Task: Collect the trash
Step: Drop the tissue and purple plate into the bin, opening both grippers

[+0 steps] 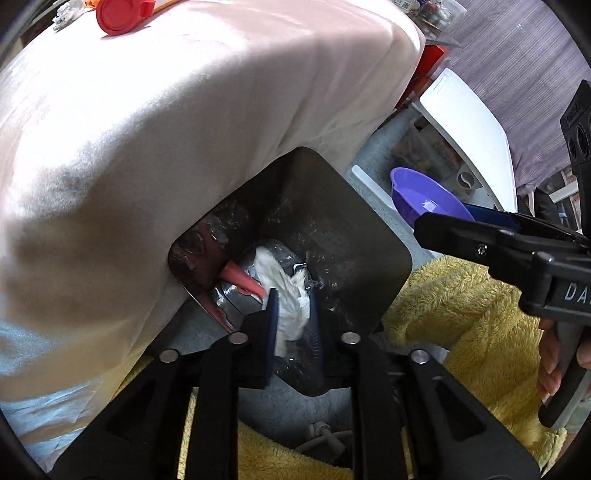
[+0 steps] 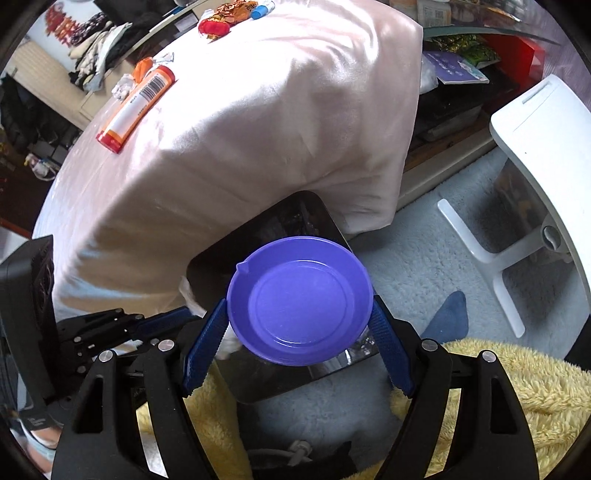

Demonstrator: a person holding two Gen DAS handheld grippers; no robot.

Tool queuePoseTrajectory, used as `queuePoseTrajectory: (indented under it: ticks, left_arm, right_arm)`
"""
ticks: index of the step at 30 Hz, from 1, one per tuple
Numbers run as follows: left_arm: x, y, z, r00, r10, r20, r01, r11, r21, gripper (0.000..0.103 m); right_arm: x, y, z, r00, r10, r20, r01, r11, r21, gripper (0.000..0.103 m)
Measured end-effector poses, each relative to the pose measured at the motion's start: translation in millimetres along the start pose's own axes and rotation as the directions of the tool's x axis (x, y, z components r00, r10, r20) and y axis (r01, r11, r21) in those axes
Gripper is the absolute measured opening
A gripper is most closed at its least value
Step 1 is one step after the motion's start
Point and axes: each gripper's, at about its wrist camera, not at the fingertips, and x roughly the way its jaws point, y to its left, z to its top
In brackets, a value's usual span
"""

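Observation:
A black trash bin [image 1: 369,229] with a clear liner stands on the floor against the cloth-draped table. My left gripper [image 1: 293,321] points down into it. A crumpled white tissue [image 1: 291,302] hangs loosely between its blue pads, which stand a little apart. An orange-red scrap [image 1: 240,277] lies deeper inside. My right gripper [image 2: 299,314] hovers over the bin [image 2: 266,221], shut on the rim of a round purple plastic lid [image 2: 299,299]. The left wrist view shows that lid [image 1: 424,199] at the right, above the bin's edge.
On the pink tablecloth [image 2: 258,110] lie an orange tube [image 2: 136,107], wrappers [image 2: 225,18] and a red cap [image 1: 118,14]. A white stool [image 2: 535,147] stands to the right on grey carpet. A yellow fluffy blanket [image 1: 461,314] and a foot in a blue sock [image 2: 447,314] are close by.

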Motion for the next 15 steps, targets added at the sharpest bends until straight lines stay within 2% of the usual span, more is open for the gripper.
queuePoseTrajectory:
  ticks: [1,3,5,6,11,15]
  left_arm:
    - [-0.9,0.8,0.4,1.0,0.002,0.002,-0.002,1.0,-0.004,0.031]
    - [-3.1,1.2,0.7,1.0,0.008,0.009,-0.008,1.0,-0.008,0.04]
    - [-7.5,3.0,0.0,0.999,0.026,0.022,-0.026,1.0,-0.011,0.058]
    - [-10.7,4.1,-0.2,0.999,0.035,0.029,-0.035,0.999,-0.009,0.061]
    - [-29.3,8.1,-3.6,0.995,0.085,0.06,-0.086,0.996,0.012,0.078]
    - [-50.9,9.9,-6.5,0.99,0.102,0.097,-0.104,0.994,0.026,0.086]
  right_arm:
    - [0.4,-0.2,1.5,1.0,0.006,0.001,-0.006,1.0,0.002,0.078]
    - [0.9,2.5,3.3,1.0,0.004,0.003,-0.004,1.0,-0.001,0.079]
    - [1.0,3.8,5.0,1.0,0.001,0.005,-0.001,1.0,-0.003,0.087]
    - [0.8,4.4,5.2,1.0,-0.003,0.009,0.003,1.0,-0.001,0.091]
    - [-1.4,2.4,7.4,1.0,-0.026,0.011,0.026,1.0,0.013,0.093]
    - [-7.1,-0.6,8.5,0.999,-0.04,0.019,0.039,0.999,0.027,0.093]
